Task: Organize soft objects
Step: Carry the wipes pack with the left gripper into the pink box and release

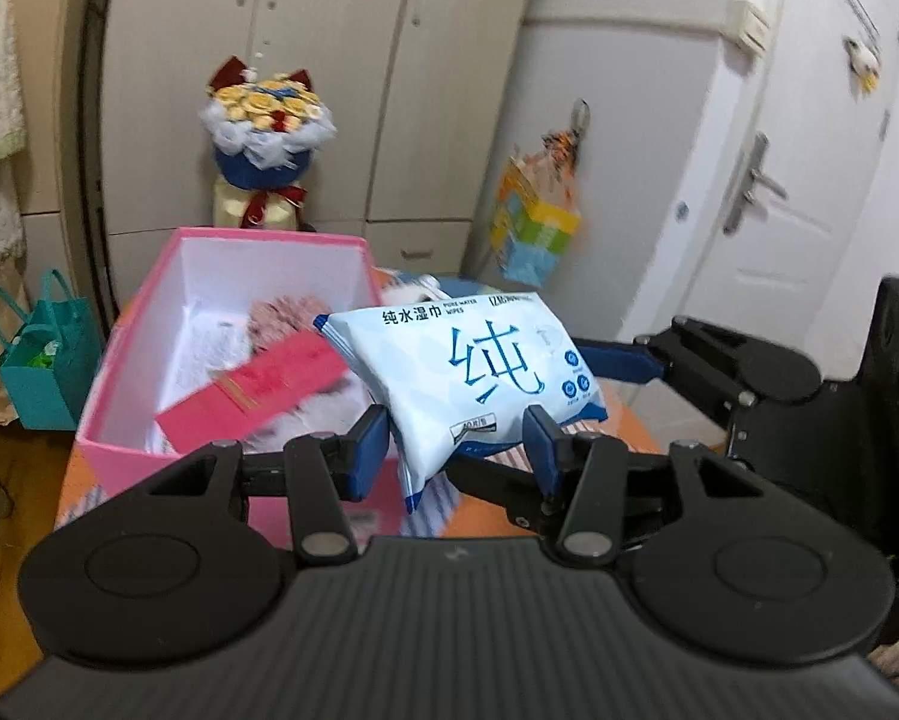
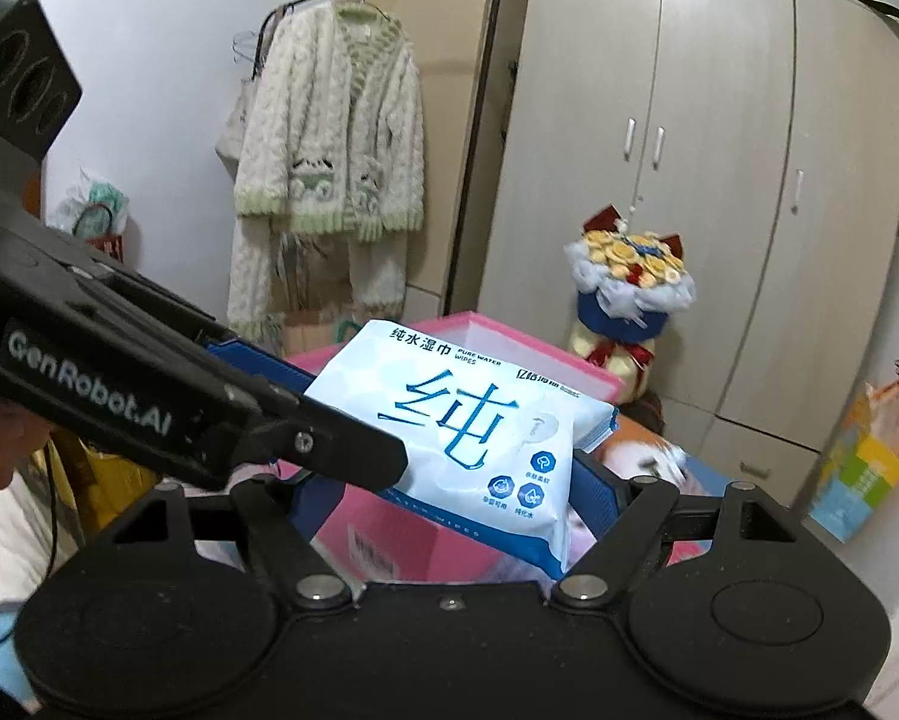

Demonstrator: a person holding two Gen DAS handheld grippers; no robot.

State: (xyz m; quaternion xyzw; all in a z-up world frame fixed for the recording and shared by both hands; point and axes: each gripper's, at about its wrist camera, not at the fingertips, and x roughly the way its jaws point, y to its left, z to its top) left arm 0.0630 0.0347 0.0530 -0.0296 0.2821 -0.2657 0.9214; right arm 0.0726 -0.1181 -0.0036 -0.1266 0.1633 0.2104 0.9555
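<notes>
Wipes pack (image 1: pixel 485 372) aloft, clear of the tabletop (image 1: pixel 635 420), hanging above the right-hand wall of the open pink box (image 1: pixel 269 237) and tilted with one corner drooping. Caught between the fingers of the right gripper (image 2: pixel 449 492), which span its short width and press in from both sides, so judged gripped there. Straddled as well at the lower corner by the left gripper (image 1: pixel 455 444), fingers spread wide either side of the film; impossible to tell whether pressing or merely bracketing. Likely light to moderate in weight, damp-filled, soft and yielding under pressure, with glossy slippery film prone to sliding through smooth pads. Best taken across the fat middle of the body, not by the thin crimped end seams, and away from the round resealable flap on the face, which could peel open. Moderate squeeze only, since too much may bulge the pack out sideways. Inside the box, a red envelope (image 1: pixel 257 384) lying slantwise over pinkish fabric and white padding, with room left along the left wall. Beyond the far edge of the tabletop, a blue-wrapped bouquet (image 1: pixel 266 138) standing against the wardrobe doors.
</notes>
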